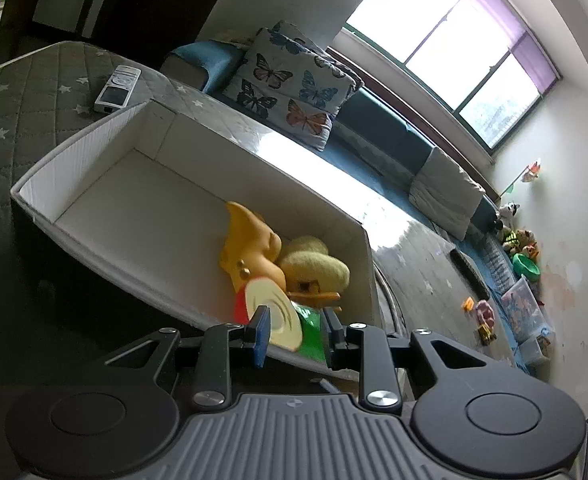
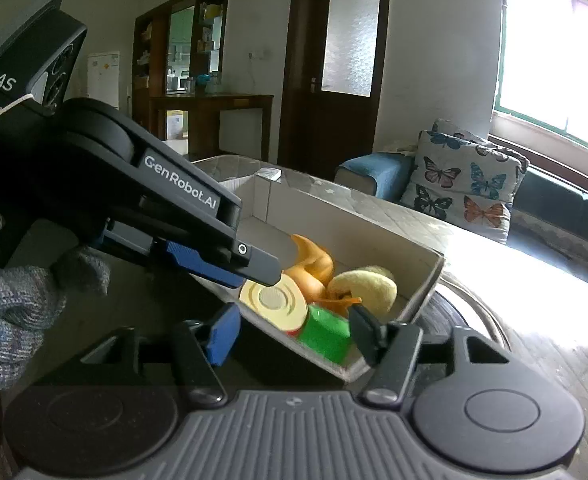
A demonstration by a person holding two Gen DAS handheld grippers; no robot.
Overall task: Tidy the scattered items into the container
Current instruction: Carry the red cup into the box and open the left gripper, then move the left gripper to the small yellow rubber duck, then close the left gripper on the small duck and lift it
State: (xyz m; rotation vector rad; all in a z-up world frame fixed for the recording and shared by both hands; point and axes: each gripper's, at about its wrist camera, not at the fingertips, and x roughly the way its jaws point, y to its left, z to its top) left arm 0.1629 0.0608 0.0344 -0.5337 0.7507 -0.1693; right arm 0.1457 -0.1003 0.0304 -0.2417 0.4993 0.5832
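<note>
**Now: toys in box, both grippers at near edge**

Left gripper jaws apart around cream disc toy, w/ green block, inside white box. Right gripper spread wide, holding nothing. Readable: "GenRobot.AI", "DAS Data Acquisition System" on left gripper body.

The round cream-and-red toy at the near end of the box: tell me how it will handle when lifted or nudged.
The round toy looks like hard, smooth plastic, so probably stiff, light and a little slippery between the left gripper's fingers. Its disc shape suggests it could roll on edge. Leaning on the green block, it may shift if pushed.
</note>
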